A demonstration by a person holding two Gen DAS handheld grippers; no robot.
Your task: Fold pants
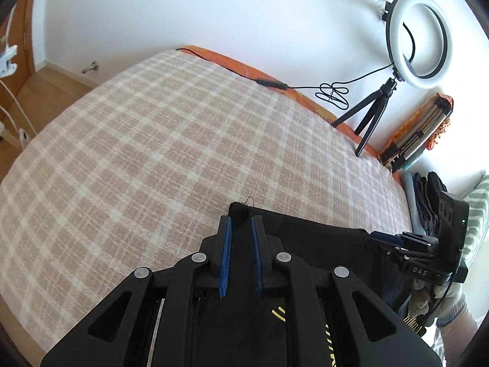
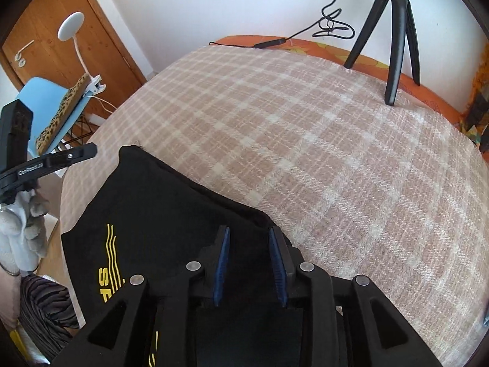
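Black pants (image 1: pixel 305 238) with yellow lettering lie folded at the near edge of a plaid blanket (image 1: pixel 168 153) on a bed. My left gripper (image 1: pixel 241 223) is open, its blue pads on either side of the pants' far left corner. My right gripper (image 2: pixel 249 235) is open over the pants (image 2: pixel 159 208) at their far right corner. The right gripper also shows in the left wrist view (image 1: pixel 382 238), at the pants' right edge. The left gripper (image 2: pixel 88 150) shows in the right wrist view beside the pants' left corner.
A ring light on a black tripod (image 1: pixel 369 116) stands at the bed's far right, its cable (image 1: pixel 272 84) lying along the orange edge. Folded items (image 1: pixel 418 134) and dark clothes (image 1: pixel 428 195) sit at the right. A blue chair (image 2: pixel 55 104) and a wooden door (image 2: pixel 61 24) are at the left.
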